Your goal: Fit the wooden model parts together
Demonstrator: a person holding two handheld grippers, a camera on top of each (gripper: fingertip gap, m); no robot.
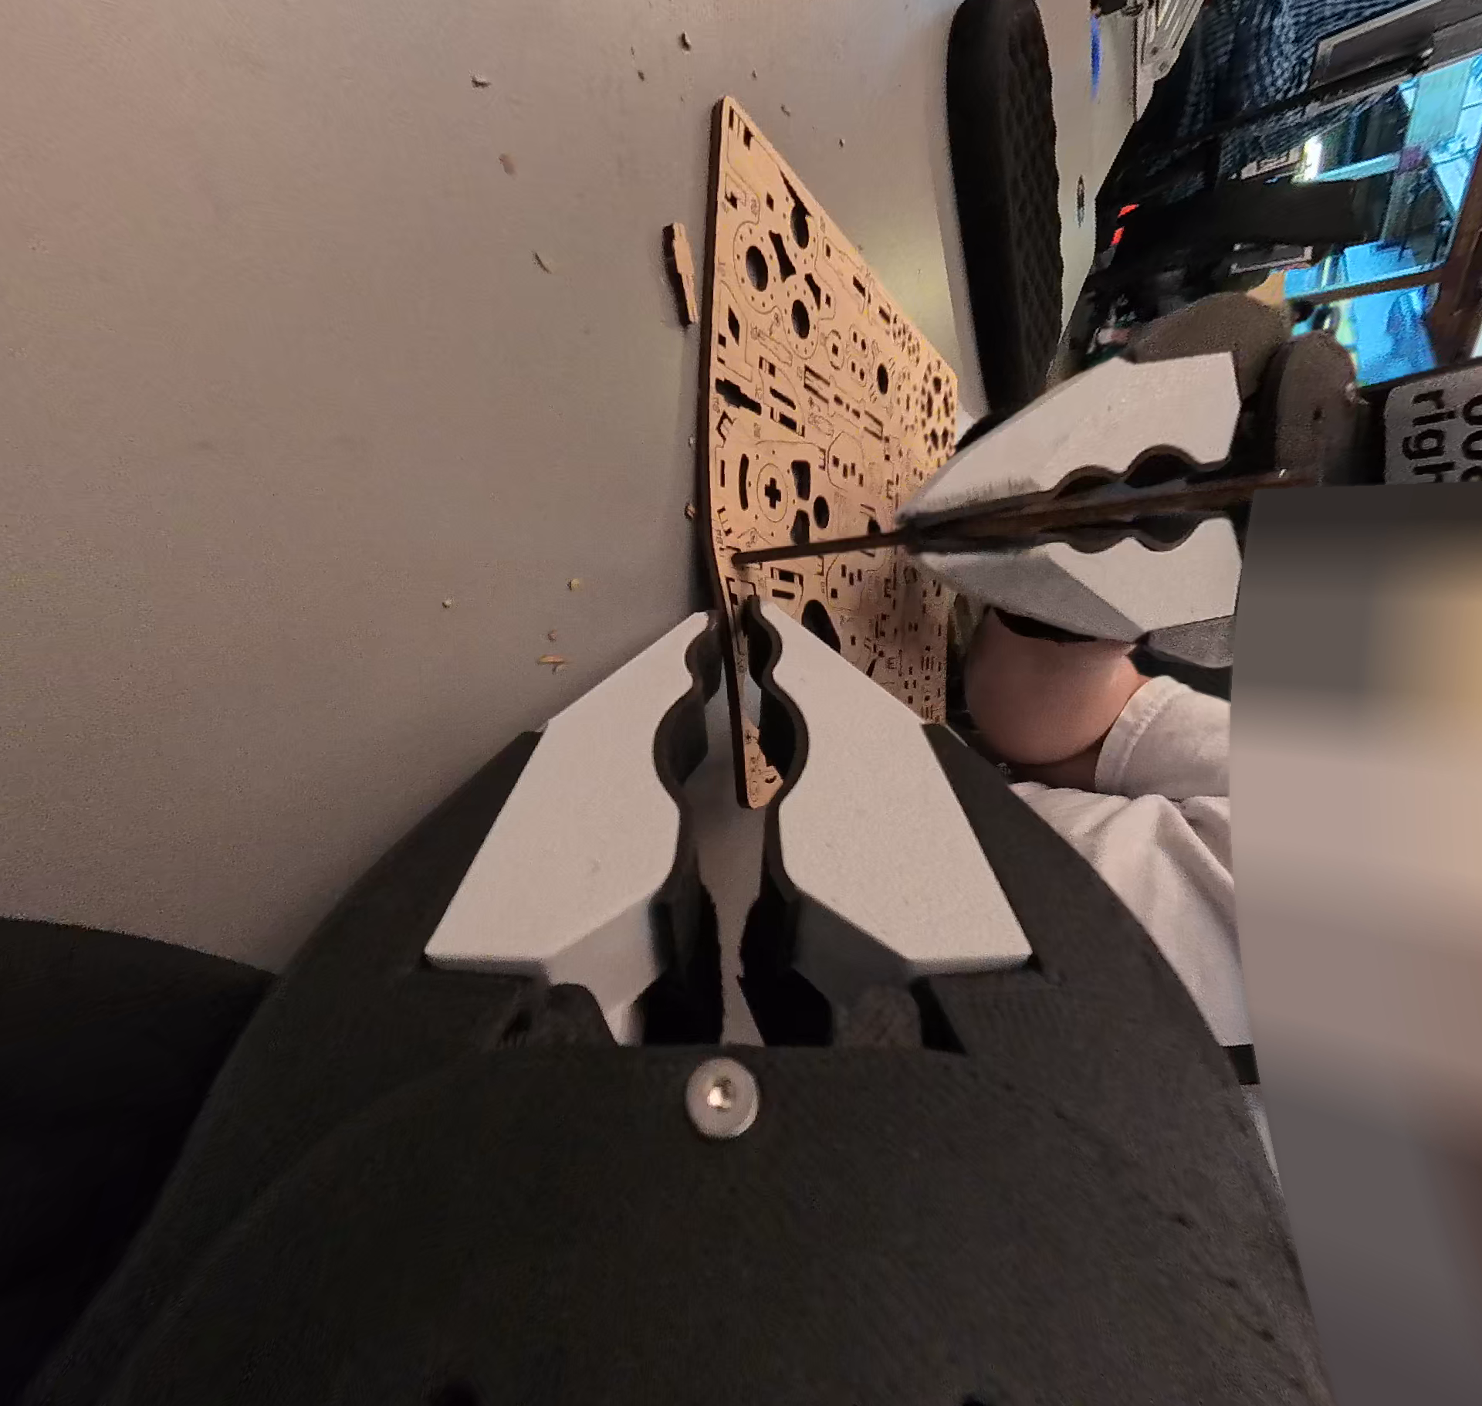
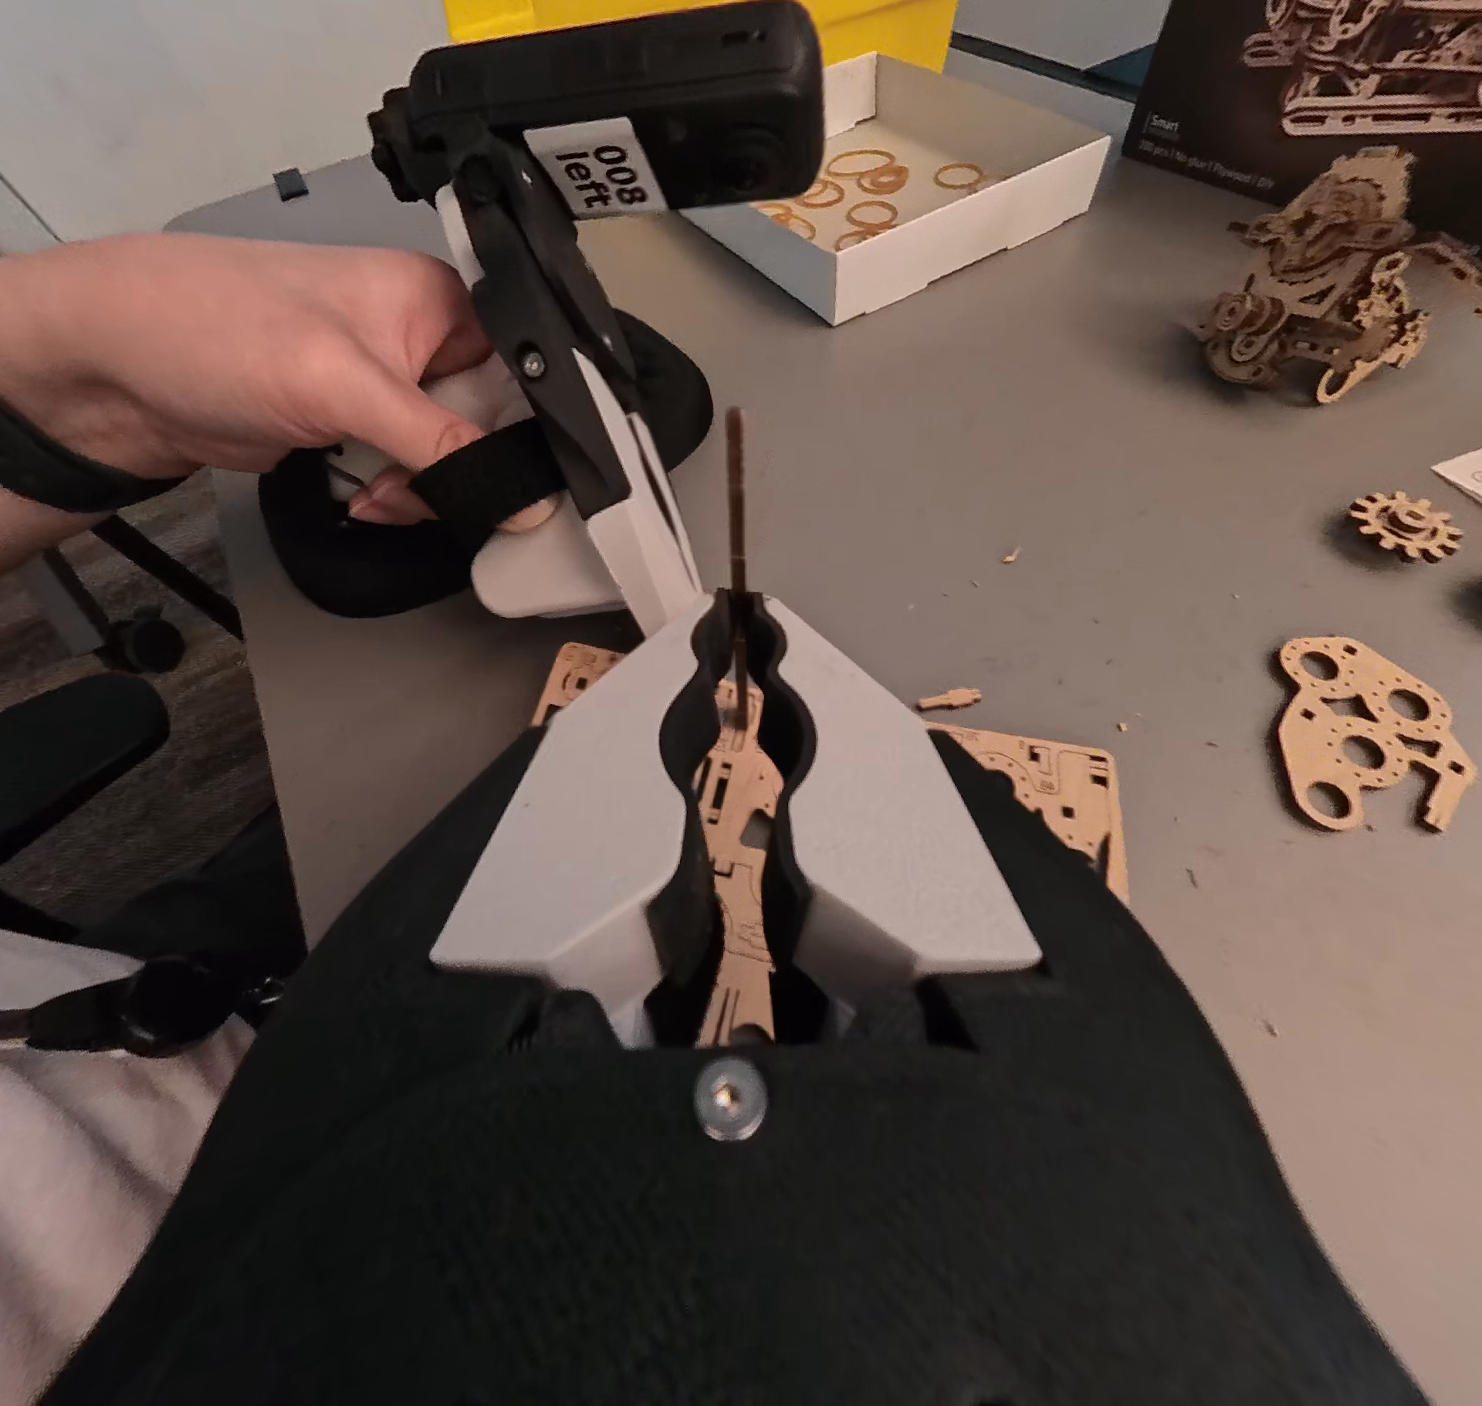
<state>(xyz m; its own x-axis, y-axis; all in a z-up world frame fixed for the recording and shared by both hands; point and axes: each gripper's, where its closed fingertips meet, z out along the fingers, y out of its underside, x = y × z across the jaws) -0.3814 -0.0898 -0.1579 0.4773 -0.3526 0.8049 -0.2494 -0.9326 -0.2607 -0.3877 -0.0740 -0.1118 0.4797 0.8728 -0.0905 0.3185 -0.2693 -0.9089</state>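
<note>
A laser-cut wooden sheet point(image 1: 802, 405) with many cut-out shapes lies on the grey table point(image 1: 321, 325). My left gripper point(image 1: 734, 623) is shut on the sheet's near edge. My right gripper point(image 2: 736, 601) is shut on a thin dark-edged wooden part point(image 2: 735, 485), seen edge-on and sticking out past the fingertips. In the left wrist view the right gripper point(image 1: 914, 525) comes in from the right, and the part's point(image 1: 818, 545) tip touches the sheet close to the left fingertips. In the right wrist view the sheet point(image 2: 1042, 790) lies under my fingers and the left gripper point(image 2: 670, 593) slants down onto it.
A perforated wooden plate point(image 2: 1363, 734), a small gear point(image 2: 1402, 525) and a peg point(image 2: 950, 698) lie to the right. A part-built wooden model point(image 2: 1315, 300) and a white tray point(image 2: 1042, 188) of rubber rings stand at the back. A black pad point(image 2: 361, 565) lies left. Wood chips point(image 1: 553, 657) lie scattered. The grippers' ends are close to 5 cm from one another. The right tips stand about 15 cm off the perforated wooden plate point(image 2: 1363, 734).
</note>
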